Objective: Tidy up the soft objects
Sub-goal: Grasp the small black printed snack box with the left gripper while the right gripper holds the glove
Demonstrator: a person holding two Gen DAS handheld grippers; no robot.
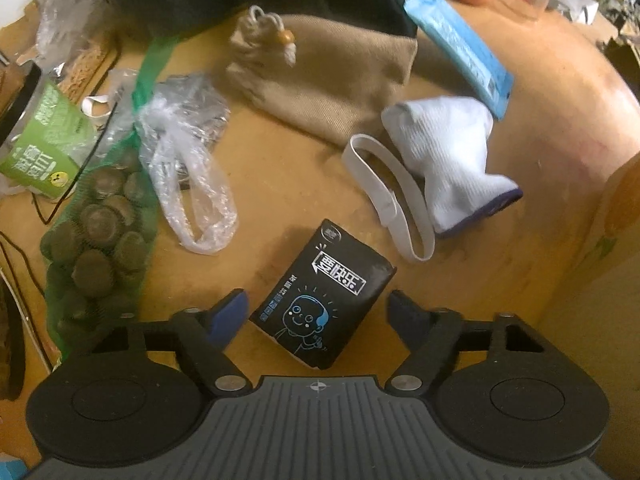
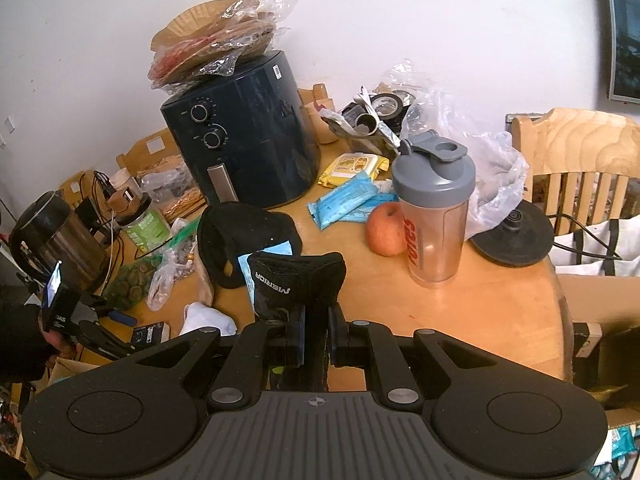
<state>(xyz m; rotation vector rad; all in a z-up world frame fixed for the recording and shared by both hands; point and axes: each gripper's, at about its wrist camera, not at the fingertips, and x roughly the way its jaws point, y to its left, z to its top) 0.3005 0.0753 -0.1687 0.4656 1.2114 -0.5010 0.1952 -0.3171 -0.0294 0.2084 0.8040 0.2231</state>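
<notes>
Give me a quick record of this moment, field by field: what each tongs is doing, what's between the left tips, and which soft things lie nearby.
left tongs: open, low over the table
between left tips: black tissue pack, not gripped
right tongs: shut on a black glove, held above the table
soft items near left: white sock, white strap, tan pouch
sock and strap: touching
other clutter: green net bag, clear plastic bag, apple, shaker bottle, air fryer

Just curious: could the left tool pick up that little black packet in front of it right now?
Probably yes. The left tool is open, its fingers on either side of the black packet, which lies flat on the table with nothing on top.
</notes>
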